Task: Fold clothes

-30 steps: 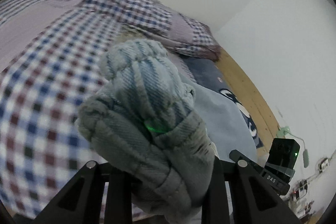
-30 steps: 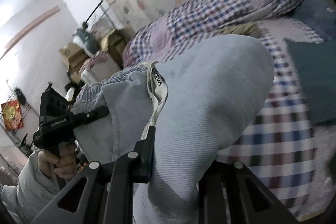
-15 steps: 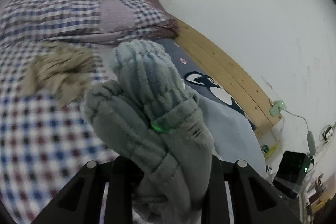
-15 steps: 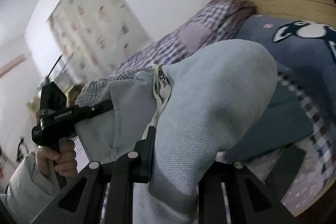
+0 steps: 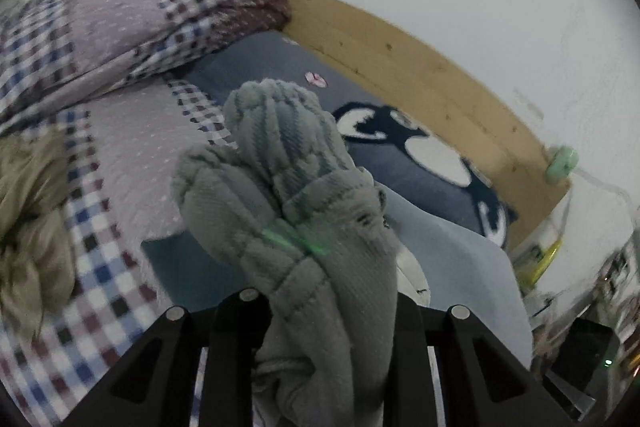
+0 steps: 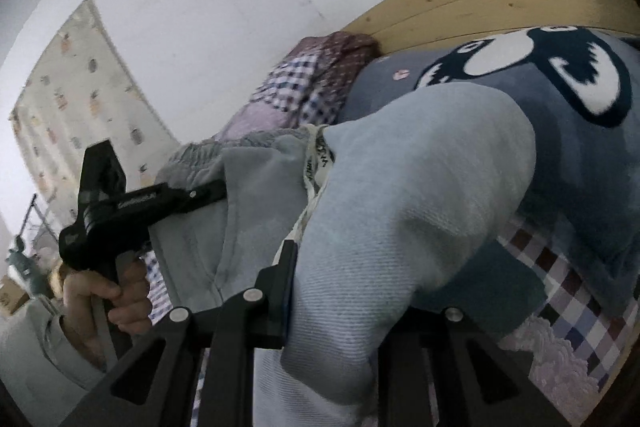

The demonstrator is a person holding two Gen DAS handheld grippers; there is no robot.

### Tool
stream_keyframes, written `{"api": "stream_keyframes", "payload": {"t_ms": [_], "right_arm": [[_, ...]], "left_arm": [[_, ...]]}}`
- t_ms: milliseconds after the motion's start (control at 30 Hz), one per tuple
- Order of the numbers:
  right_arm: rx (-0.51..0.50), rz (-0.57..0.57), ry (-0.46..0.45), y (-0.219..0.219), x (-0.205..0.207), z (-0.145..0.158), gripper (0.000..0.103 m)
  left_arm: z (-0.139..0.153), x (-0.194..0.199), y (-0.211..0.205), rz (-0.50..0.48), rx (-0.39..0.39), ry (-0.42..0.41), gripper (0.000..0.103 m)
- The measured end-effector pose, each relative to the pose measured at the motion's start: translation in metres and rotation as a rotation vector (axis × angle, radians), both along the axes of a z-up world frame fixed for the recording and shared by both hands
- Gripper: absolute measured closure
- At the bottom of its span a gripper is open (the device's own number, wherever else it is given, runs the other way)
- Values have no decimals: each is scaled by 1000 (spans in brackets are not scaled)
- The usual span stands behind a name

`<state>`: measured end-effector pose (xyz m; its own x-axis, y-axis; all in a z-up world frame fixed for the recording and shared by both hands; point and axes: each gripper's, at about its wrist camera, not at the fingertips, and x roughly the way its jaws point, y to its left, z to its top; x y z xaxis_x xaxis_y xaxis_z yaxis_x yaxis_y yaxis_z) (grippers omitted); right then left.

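Pale blue-grey sweatpants [image 6: 400,211] are hanging lengthwise, waistband stretched sideways, left gripper [image 5: 320,311] and right gripper [image 6: 332,307] each pinching fabric.

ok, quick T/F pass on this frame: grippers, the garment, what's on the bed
1. Both grippers are clamped on the same light blue garment. True: the left gripper pinches its ribbed waistband, the right gripper a fold of the smooth fabric.
2. The garment lies flat on the bed. False: it is bunched up and held above the checked bedding.
3. A dark blue blanket with a black-and-white animal print lies by the wooden headboard. True.
4. The headboard is metal. False: it is light wooden planks.
5. A tan garment lies on the bedding at the left edge of the left wrist view. True.
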<state>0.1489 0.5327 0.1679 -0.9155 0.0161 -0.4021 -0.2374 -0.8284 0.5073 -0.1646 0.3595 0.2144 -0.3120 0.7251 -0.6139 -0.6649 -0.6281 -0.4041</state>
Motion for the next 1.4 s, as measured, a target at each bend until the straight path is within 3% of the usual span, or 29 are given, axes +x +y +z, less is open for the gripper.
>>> {"api": "stream_keyframes", "payload": {"t_ms": [133,267,400,467,533,600,633,733,833,933,1100,1200,1400], "right_arm": [[19,-68,-16,-4,-22,-28,84],[49,-117,-41,-9,-36,-64,84],[94,-138,-66,-11,-41,-85,84],[100,-137,-81,-12,-43,-90,84],[105,-135,-97,-12,-45,-96,83],[109,-131,-123,-11,-46,-100,83],[111,-129,-137,-11,-47,-102,82],[99,-106,-163,-8,-44,-103,79],[72,-106,-182,-3,-35,-101,67],[18,-117,-192,-1,-18,-100,54],[37,-167,-173,-14,20,-91,24],[45,-199,-129,-22,46,-81,13],[66,-216,-59,-37,83,-50,4]], "left_arm": [[-27,-22,31,-76,-57,45,80],[-72,-38,47,-148,-94,64,80],[-106,-55,43,-142,-66,54,79],[-125,-68,36,-111,-54,-4,74],[-141,-77,27,-76,-56,-47,50],[-152,-80,22,-44,-67,-68,35],[-155,-80,20,-42,-67,-74,33],[-155,-78,16,-28,-75,-82,30],[-150,-76,13,-4,-105,-109,29],[-142,-74,3,25,-129,-129,23],[-119,-73,-39,148,-118,-153,18],[-92,-61,-70,205,-63,-141,18],[-24,-1,-144,265,167,-102,15]]}}
